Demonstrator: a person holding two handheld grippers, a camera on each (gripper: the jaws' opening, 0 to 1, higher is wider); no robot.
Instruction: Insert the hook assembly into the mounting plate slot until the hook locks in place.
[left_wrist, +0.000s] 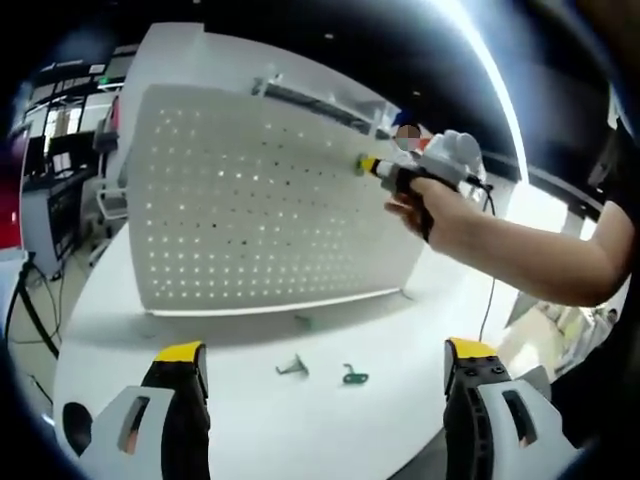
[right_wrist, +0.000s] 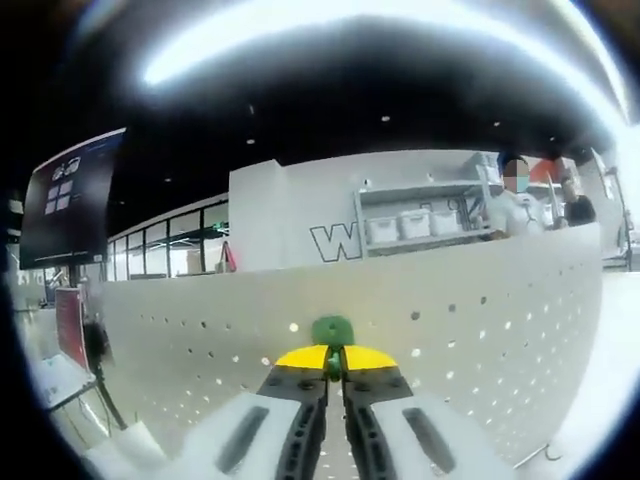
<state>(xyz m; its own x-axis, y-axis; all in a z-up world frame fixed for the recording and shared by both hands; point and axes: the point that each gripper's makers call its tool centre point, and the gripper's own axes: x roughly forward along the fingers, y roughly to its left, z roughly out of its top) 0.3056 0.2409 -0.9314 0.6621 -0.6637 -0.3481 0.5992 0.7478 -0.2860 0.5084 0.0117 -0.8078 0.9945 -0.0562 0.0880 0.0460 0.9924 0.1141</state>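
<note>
While the left tongs (left_wrist: 325, 375) hover with their yellow-tipped jaws wide apart and empty over the near edge of the white worktop (left_wrist: 240, 420), the work goes on further right. Standing upright on the far side is the white perforated metal mounting plate (left_wrist: 250, 200). On the worktop in front of it lie a small grey metal hook (left_wrist: 293, 368) and, just to its right, a small green plastic hook (left_wrist: 354, 376), both untouched. Further right, a person's hand (left_wrist: 425, 205) presses the right tongs (left_wrist: 368, 166) against the upper right part of the plate. In the right gripper view, these tongs (right_wrist: 334, 362) are clamped together on a green plastic hook assembly (right_wrist: 333, 330) that meets the plate's face (right_wrist: 450, 320). Insertion looks under way; I cannot tell whether the hook has locked.
</note>
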